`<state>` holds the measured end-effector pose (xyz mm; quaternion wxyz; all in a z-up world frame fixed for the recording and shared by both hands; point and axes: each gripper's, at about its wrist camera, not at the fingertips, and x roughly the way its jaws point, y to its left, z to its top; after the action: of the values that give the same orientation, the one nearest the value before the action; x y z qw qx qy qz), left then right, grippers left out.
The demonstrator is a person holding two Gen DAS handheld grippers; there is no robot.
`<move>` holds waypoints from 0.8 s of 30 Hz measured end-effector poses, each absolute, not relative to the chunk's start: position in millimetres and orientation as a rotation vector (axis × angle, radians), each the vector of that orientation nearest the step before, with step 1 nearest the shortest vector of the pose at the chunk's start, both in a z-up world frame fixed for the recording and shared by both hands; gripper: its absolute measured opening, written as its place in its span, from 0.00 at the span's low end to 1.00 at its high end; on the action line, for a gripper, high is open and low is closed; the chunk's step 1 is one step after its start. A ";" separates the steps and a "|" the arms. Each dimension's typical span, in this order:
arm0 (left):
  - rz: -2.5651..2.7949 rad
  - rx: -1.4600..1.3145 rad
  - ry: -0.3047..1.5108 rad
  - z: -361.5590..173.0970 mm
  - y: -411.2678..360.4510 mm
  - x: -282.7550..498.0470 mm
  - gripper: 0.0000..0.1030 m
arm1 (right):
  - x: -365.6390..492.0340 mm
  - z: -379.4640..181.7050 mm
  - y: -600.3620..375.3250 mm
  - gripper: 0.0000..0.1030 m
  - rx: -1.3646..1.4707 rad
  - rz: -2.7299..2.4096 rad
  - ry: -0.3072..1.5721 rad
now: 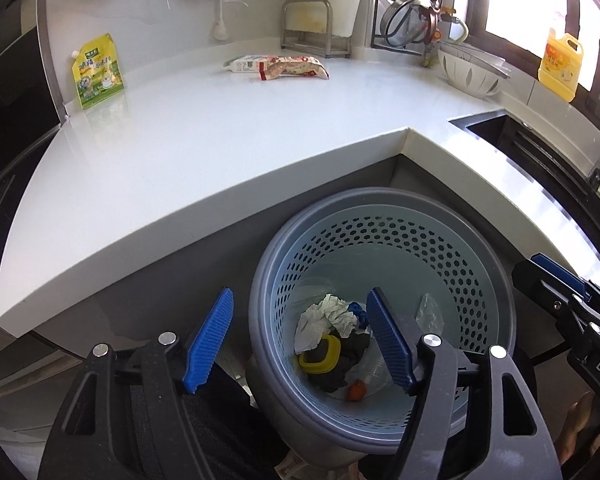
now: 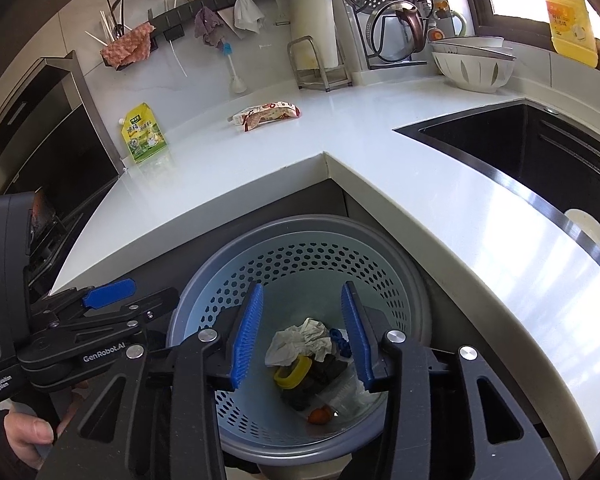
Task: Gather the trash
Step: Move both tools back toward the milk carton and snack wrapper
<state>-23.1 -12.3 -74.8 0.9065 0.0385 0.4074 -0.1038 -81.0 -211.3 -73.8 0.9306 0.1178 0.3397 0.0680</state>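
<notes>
A perforated light-blue trash basket stands on the floor in the counter's inner corner. Inside lie crumpled white paper, a yellow ring-shaped piece, dark scraps and a small orange bit. My left gripper is open and empty above the basket's left rim. My right gripper is open and empty above the basket. On the white counter lie a red-and-white snack wrapper and a yellow-green spouted pouch.
A white counter wraps the corner, with a dark sink at right. A white colander bowl, a dish rack, a yellow detergent jug and a metal stand sit at the back.
</notes>
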 end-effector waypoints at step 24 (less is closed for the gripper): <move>-0.188 0.033 0.675 0.1 18.1 41.8 0.77 | -4.2 -7.3 -217.0 0.61 0.233 0.193 0.591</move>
<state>41.8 18.1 0.1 0.9391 0.0162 0.3306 -0.0921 -4.2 -217.0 -7.3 0.9454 0.1145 0.2902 0.0945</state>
